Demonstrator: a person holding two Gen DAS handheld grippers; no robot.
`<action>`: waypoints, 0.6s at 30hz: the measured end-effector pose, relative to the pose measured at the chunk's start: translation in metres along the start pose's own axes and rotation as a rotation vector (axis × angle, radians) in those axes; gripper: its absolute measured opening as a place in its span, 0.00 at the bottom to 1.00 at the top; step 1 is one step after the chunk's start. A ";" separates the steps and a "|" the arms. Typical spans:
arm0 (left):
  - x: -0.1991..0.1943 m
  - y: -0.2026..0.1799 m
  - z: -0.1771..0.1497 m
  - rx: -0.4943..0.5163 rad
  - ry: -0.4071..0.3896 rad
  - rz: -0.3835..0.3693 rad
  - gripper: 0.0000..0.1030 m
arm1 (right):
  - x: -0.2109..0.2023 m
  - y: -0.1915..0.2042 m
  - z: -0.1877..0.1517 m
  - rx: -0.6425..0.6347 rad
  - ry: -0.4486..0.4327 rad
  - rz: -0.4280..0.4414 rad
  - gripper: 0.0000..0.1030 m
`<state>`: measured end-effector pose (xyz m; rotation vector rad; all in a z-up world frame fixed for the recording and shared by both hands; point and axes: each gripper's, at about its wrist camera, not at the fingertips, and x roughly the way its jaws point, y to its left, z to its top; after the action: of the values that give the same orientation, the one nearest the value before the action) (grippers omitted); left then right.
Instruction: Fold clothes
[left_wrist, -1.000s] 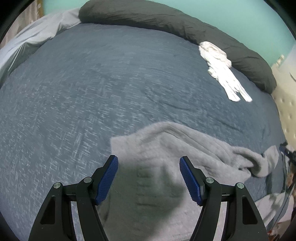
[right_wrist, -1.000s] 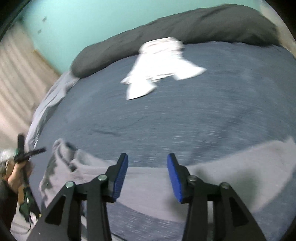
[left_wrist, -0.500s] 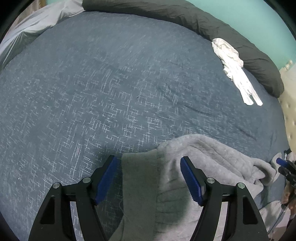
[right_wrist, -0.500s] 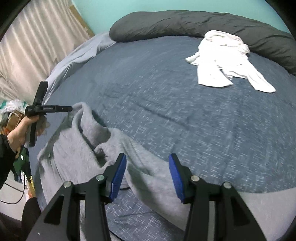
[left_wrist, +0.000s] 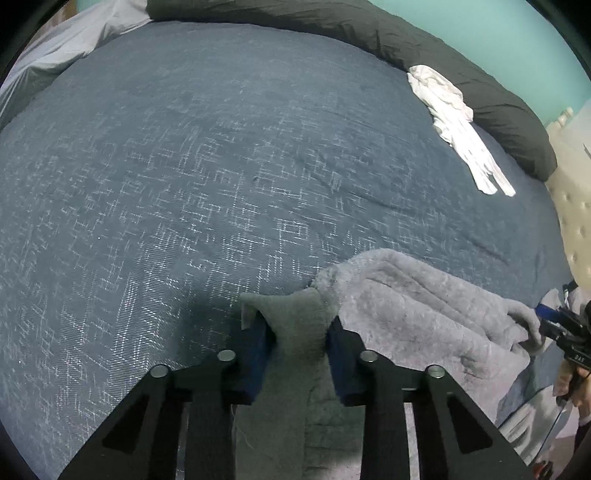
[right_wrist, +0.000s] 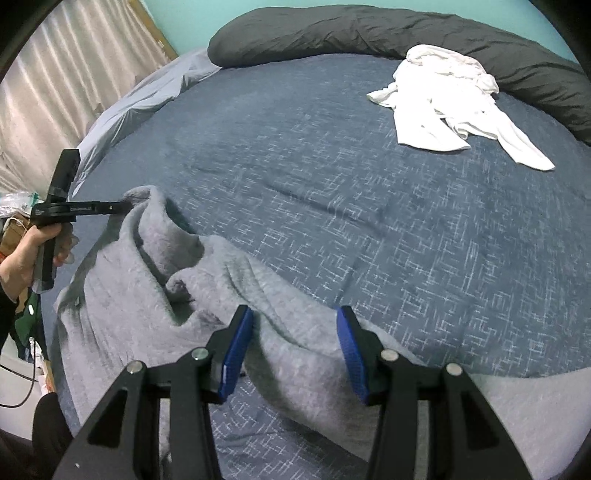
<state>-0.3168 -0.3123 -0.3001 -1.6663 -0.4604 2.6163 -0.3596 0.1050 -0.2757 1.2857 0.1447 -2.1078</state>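
A grey fleece garment (left_wrist: 417, 310) lies crumpled on the blue bedspread (left_wrist: 184, 177). My left gripper (left_wrist: 297, 347) is shut on its ribbed hem, which bunches between the blue pads. In the right wrist view the same garment (right_wrist: 155, 295) spreads at the lower left, and the left gripper (right_wrist: 122, 207) holds its far edge. My right gripper (right_wrist: 293, 347) is open, its pads on either side of a fold of the grey garment. The right gripper also shows in the left wrist view (left_wrist: 554, 321), at the garment's right end.
A white garment (right_wrist: 450, 99) lies crumpled at the far side of the bed, also in the left wrist view (left_wrist: 458, 125). A long dark pillow (right_wrist: 369, 33) runs along the far edge. A light grey sheet (right_wrist: 140, 107) and curtains (right_wrist: 62, 88) are at the left.
My left gripper has closed on the grey garment's hem; it was open before. My right gripper has swung left and lowered over the garment's fold, still open.
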 end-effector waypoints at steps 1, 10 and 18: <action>-0.002 -0.001 -0.001 0.002 -0.004 0.001 0.23 | 0.000 0.001 0.000 -0.009 -0.005 -0.002 0.46; -0.046 -0.002 0.000 0.006 -0.102 0.023 0.15 | -0.022 -0.003 0.004 -0.030 -0.082 -0.019 0.03; -0.094 0.014 0.009 -0.029 -0.197 0.059 0.13 | -0.049 -0.016 0.022 -0.009 -0.193 -0.068 0.02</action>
<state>-0.2819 -0.3431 -0.2167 -1.4569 -0.4617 2.8449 -0.3710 0.1315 -0.2276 1.0790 0.1153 -2.2734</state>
